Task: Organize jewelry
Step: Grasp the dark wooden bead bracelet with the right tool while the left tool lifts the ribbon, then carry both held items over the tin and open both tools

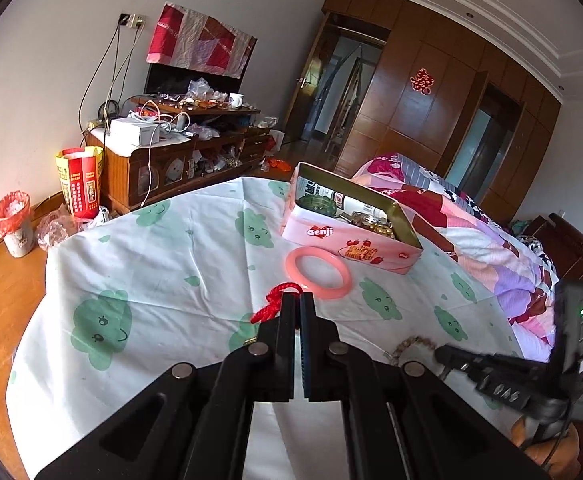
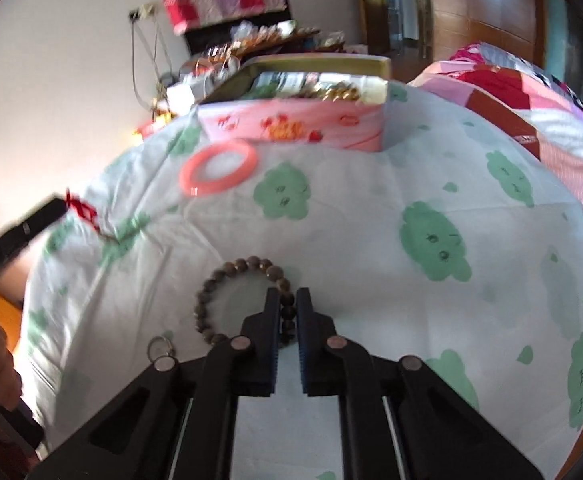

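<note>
My left gripper (image 1: 297, 298) is shut on a red braided cord (image 1: 277, 300) above the white cloth with green clouds; the cord also shows in the right wrist view (image 2: 83, 208). My right gripper (image 2: 287, 294) is shut on a brown bead bracelet (image 2: 227, 276) lying on the cloth. A pink bangle (image 1: 318, 272) lies in front of an open pink Genji tin (image 1: 347, 240) that holds a green bangle (image 1: 315, 203) and gold beads (image 1: 375, 226). The bangle (image 2: 219, 172) and tin (image 2: 295, 124) sit ahead in the right wrist view.
A small metal ring (image 2: 161, 346) lies left of the right gripper. The cloth-covered table (image 1: 151, 272) ends at a wooden floor on the left. A bed with a pink quilt (image 1: 471, 232) lies to the right. A cluttered TV cabinet (image 1: 179, 152) stands behind.
</note>
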### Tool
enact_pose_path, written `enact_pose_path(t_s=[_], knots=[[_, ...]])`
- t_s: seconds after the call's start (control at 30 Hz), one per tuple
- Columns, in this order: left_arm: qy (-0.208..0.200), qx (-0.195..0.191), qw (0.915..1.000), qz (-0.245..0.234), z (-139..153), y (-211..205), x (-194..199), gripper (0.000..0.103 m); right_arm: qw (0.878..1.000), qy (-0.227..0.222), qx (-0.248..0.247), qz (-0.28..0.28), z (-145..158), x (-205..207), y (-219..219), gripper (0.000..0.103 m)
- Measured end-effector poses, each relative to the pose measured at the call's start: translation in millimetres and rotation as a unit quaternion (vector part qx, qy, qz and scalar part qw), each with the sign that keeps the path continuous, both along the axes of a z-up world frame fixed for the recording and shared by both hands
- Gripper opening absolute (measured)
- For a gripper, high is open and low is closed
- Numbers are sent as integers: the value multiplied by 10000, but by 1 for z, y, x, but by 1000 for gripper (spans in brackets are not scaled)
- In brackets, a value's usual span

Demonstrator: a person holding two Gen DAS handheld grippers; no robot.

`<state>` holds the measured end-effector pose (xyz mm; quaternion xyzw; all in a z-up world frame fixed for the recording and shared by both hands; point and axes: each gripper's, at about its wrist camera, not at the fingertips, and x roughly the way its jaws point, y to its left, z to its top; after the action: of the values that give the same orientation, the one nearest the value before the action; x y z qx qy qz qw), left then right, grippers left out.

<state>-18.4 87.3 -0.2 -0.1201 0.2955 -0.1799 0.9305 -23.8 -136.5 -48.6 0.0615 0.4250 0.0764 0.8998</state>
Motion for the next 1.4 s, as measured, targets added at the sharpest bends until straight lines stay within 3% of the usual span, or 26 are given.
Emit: enact_pose_path(t_s=[0.13, 0.37, 0.63, 1.0, 1.4], knots=[[-118, -36, 9999, -38, 8, 1, -2, 1, 9981, -581, 174, -47, 19, -12, -5, 11], [-324, -141, 9994, -61, 24, 6, -4, 1, 9936, -1084, 231, -202, 41, -11, -5, 11], [-358, 12, 9991, -207, 28, -12, 7, 1, 9898, -1368, 337, -230, 62, -4, -14, 11], [-695, 56, 9968, -401, 48, -36, 34, 1, 9829, -1781, 401, -243, 92, 30, -19, 11], [-1097, 144, 9921, -585, 67, -65, 73, 1, 9794, -1939, 477, -285, 101, 70, -24, 11]])
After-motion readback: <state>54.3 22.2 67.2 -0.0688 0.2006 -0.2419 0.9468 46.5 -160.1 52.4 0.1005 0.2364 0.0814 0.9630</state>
